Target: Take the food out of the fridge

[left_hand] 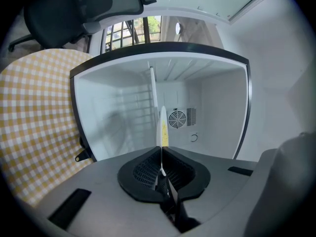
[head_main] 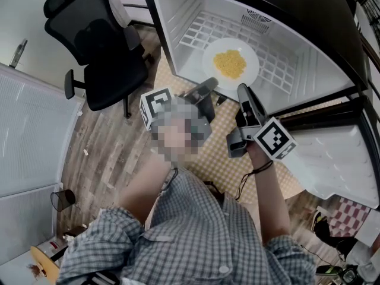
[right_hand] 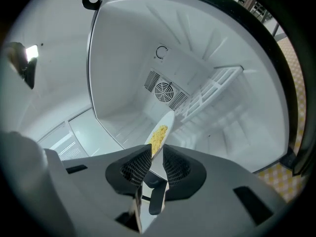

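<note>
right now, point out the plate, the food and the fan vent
plate point(head_main: 252, 70), head view, bare right rim
food point(head_main: 230, 64), head view, middle of the yellow heap
fan vent point(left_hand: 177, 118), left gripper view, grille centre

Head view looks steeply down on the fridge point(head_main: 178, 16); both gripper views face close into it, sharing the plate point(head_main: 208, 64)

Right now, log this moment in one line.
left gripper: shut on plate | right gripper: shut on plate | plate: in fridge, food on it

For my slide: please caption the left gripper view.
Left gripper shut on edge-on plate of yellow food, open fridge behind.
</note>
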A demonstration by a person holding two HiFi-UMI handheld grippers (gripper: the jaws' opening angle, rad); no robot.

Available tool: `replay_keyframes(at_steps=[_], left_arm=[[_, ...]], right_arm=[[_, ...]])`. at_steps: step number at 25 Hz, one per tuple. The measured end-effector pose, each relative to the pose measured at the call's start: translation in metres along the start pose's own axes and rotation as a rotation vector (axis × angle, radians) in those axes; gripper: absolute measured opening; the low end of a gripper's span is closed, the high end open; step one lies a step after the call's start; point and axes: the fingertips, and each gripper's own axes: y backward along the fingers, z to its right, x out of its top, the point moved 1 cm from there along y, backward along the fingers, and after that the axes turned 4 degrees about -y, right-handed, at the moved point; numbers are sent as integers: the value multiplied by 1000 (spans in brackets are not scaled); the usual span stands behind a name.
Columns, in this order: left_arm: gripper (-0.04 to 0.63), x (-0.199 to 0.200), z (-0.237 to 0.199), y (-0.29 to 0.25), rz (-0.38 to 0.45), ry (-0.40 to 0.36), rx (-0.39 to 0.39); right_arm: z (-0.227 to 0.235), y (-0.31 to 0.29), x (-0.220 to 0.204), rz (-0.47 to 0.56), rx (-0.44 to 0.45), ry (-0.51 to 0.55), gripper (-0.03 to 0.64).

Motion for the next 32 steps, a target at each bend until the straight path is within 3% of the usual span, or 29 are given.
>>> replay_keyframes(at_steps=[15,32], left_arm=[[14,-21,-5,39,34,-71,11],[14,-38,-65,102,108,-22,201]], right_arm=[[-6,21,-38,-83,26,-18,66],[7,21,-116,-305,28,-40,66]])
